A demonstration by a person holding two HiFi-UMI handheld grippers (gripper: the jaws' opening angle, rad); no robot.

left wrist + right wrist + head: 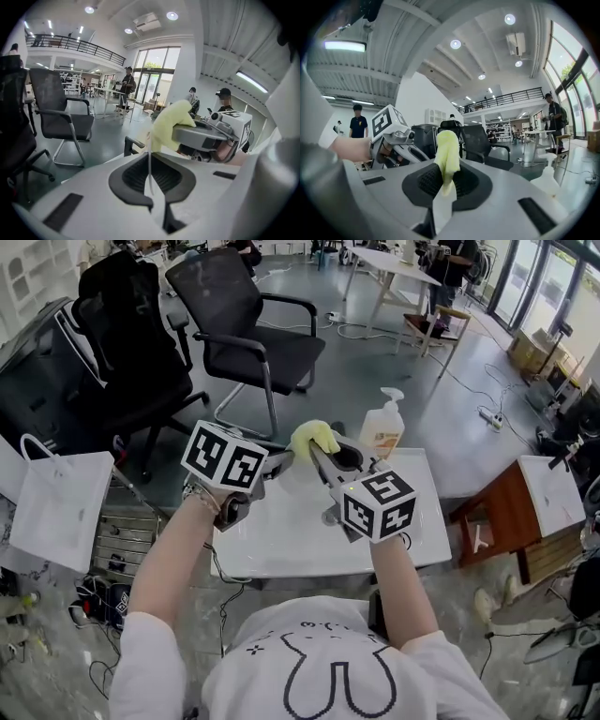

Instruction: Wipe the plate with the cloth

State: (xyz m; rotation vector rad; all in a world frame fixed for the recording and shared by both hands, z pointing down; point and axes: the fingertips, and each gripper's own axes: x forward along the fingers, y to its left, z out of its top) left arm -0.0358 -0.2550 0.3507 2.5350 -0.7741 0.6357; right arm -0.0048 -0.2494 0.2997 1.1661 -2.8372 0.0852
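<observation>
— While both grippers hang above the white table [281, 545], what has each got hold of?
— The right gripper [315, 450] has its 2 jaws pinched on the yellow cloth [314, 436]. In the right gripper view the cloth stands up out of the black pads, and a pale strip shows below them.
— And the left gripper [284, 461]?
— Its jaws are drawn almost together on something very thin. The left gripper view shows 1 white edge running straight up between the pads. That is the plate [151, 164], seen edge-on and held off the table.
— Can you see the plate from the head view?
— Not well. It hardly stands out against the white tabletop there.
— Where is the cloth against the plate?
— Just beyond the plate's edge, with the right gripper's jaw behind it. Whether cloth and plate touch I cannot tell.
— What else is about?
— 1 pump bottle [384, 427] stands at the table's far edge, close to the cloth. 1 black mesh chair [253, 329] stands on the grey floor beyond. A white bag [58, 507] is to the left and a brown wooden side table [492, 521] to the right.
</observation>
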